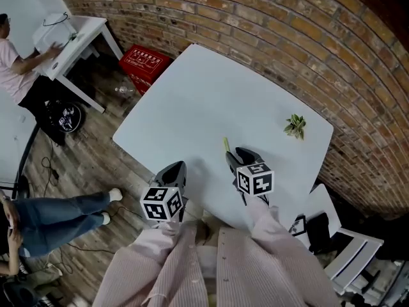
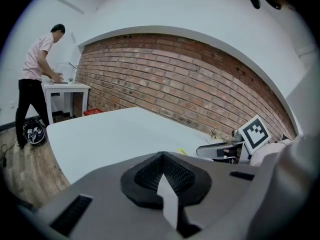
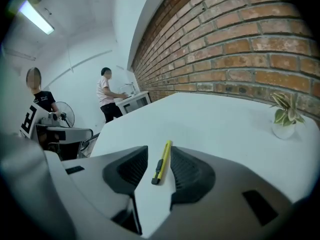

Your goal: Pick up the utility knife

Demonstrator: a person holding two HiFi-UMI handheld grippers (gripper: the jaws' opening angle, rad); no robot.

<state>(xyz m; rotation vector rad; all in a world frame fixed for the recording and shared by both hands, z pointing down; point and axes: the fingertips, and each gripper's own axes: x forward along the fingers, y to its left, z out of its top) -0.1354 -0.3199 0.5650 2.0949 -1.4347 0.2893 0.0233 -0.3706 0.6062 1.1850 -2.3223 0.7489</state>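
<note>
My right tool is spread moderately, jaws straddling the utility knife flat on the table, lined up to close lengthwise. My left tool hangs pinched together, empty, out of the way.

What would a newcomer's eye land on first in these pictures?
The yellow utility knife lying on the white table, framed between the open jaws of the right gripper. Next, the red brick wall behind the table and a small potted plant near the table's wall-side edge.
</note>
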